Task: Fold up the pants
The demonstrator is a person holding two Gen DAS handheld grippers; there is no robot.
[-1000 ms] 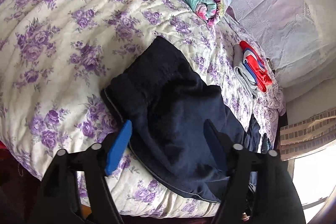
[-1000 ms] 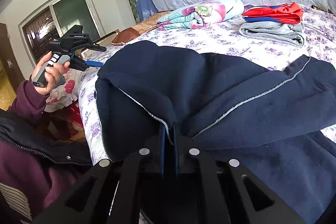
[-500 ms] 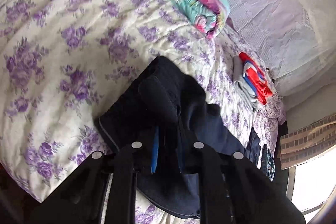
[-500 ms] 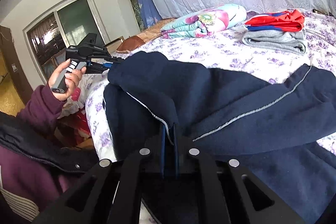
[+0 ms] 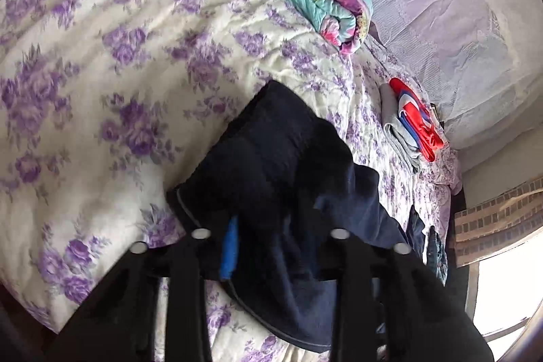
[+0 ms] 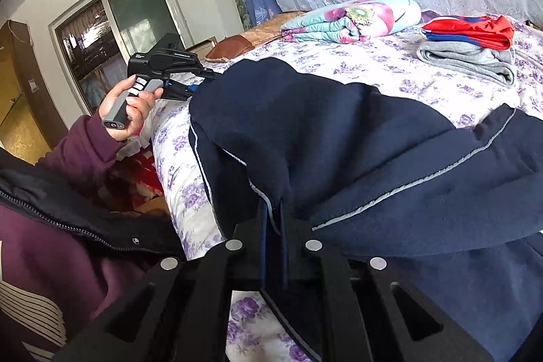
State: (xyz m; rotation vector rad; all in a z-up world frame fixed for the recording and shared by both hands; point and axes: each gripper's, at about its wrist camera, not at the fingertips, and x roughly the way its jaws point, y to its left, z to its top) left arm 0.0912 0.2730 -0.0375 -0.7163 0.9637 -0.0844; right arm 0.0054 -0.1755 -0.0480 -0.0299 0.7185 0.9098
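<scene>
Lying on a bed with a purple-flowered cover: navy pants with a thin grey side stripe, bunched and partly lifted at the near edge of the mattress. Right gripper: jaws pressed together on a fold of the navy cloth at the striped seam, the fabric draping away from the pinch. Left gripper: pinching another part of the pants, cloth bunched between its jaws, one blue pad showing at the fabric's edge. In the right wrist view a hand in a maroon sleeve grips that tool's handle beside the garment. Further back on the bed: a rolled floral quilt; a stack of folded clothes, red and blue over grey, well apart from the pants.
</scene>
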